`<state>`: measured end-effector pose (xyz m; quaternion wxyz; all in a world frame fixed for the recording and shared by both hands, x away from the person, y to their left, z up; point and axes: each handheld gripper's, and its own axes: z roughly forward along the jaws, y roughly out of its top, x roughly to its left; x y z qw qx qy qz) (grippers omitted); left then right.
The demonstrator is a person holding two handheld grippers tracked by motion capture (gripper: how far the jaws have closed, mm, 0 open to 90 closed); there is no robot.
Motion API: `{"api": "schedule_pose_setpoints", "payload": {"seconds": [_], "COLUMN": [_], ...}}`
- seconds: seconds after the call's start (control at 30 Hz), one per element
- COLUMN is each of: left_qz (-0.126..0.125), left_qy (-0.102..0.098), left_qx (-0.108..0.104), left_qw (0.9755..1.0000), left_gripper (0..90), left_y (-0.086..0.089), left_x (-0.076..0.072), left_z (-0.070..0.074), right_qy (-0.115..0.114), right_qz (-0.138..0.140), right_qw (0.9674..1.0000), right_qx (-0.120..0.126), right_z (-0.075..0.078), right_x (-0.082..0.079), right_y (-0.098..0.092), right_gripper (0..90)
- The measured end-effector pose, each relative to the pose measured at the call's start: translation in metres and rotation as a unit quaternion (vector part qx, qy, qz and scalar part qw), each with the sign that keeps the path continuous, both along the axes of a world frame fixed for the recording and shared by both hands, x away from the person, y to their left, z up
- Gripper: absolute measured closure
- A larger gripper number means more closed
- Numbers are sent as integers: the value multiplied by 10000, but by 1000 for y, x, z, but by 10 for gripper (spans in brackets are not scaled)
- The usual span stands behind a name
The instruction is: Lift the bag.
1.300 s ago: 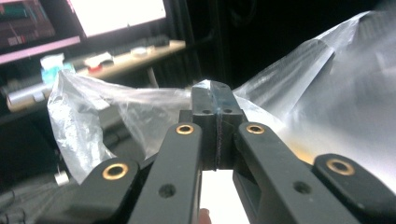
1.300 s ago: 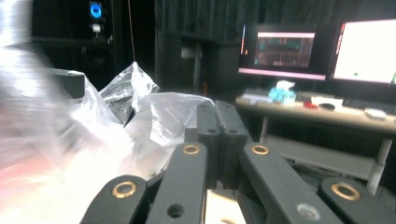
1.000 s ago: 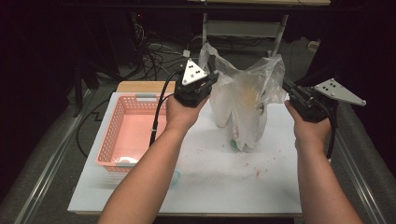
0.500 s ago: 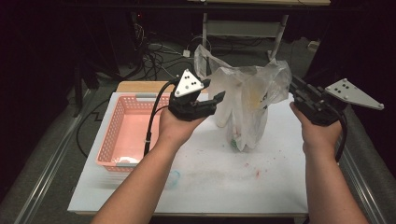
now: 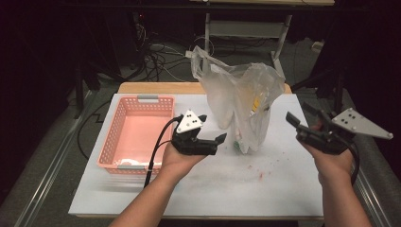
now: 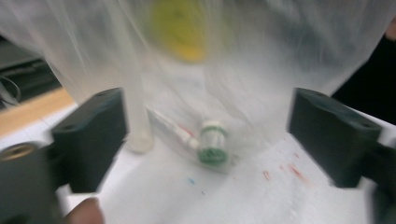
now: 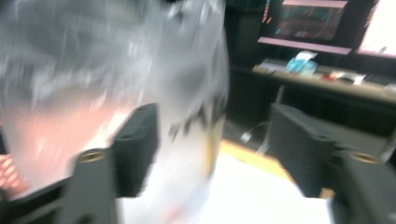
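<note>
Now your left gripper (image 5: 215, 142) sits low beside the plastic bag (image 5: 243, 101), which stands upright mid-table; its jaws have just been opening, spread with nothing between them. Your right gripper (image 5: 302, 124) is farther off, jaws likewise just opened and empty. Inside the bag, a green-capped tube (image 6: 212, 147) lies on the table (image 5: 265, 189), cap toward you; its label seems too blurred to read.

High view looks forward and down over the whole table (image 5: 198, 198); both gripper views sit low and close, each facing the plastic bag (image 5: 241, 104) from its own side, the bag (image 6: 224, 70) (image 7: 116, 70) common to all three.
</note>
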<state>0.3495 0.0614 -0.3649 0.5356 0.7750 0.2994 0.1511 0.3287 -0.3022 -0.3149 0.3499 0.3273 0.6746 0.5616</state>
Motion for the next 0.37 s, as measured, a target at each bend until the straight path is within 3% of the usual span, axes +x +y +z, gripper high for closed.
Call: {"api": "schedule_pose_setpoints", "payload": {"seconds": [0.07, 0.2, 0.37], "left_qz": [-25, 4, 18], "left_qy": [152, 202, 207], "left_qx": [54, 174, 247], "left_qw": [9999, 9996, 9995], "left_gripper": [10, 0, 0], "left_y": [0, 3, 5], "left_x": [-4, -15, -23], "left_z": [-10, -25, -36], "right_qy": [146, 466, 731], "right_qz": [42, 76, 72], "right_qw": [9999, 9989, 9973], "right_qx": [-21, -14, -28], "right_z": [-16, -49, -79], "right_x": [-4, -12, -19], "right_y": [0, 1, 1], "right_gripper": [211, 5, 0]}}
